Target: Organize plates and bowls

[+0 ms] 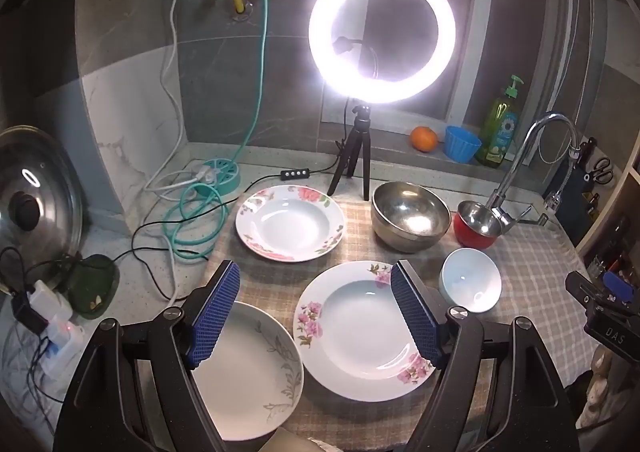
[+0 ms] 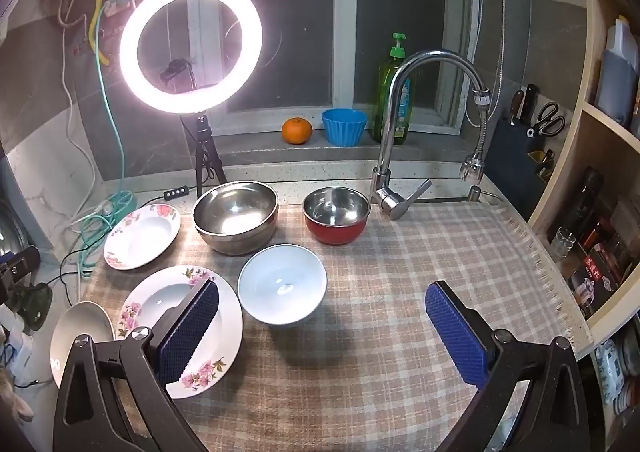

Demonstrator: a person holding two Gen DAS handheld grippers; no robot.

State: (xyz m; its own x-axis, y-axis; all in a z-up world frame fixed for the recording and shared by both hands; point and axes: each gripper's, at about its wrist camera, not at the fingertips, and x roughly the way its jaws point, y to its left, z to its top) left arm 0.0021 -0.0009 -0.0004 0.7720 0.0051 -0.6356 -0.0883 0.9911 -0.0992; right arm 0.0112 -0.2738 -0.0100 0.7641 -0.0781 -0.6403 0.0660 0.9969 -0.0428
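three plates [image 1: 362, 332] and three bowls [image 2: 282, 284] are spread singly on the cloth [image 2: 400, 312], unstacked; both tongs, left [image 1: 316, 316] and right [image 2: 324, 332], are held wide open, empty, above them for picking.

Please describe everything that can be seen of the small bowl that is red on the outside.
The red bowl is small and round, with a glossy red outer wall and a shiny inside that looks like bare steel. It is empty and stands upright on the checked cloth, at the back edge near the base of the faucet. The big steel bowl stands beside it, with a gap between them. The white bowl is in front of it. Nothing grips it.
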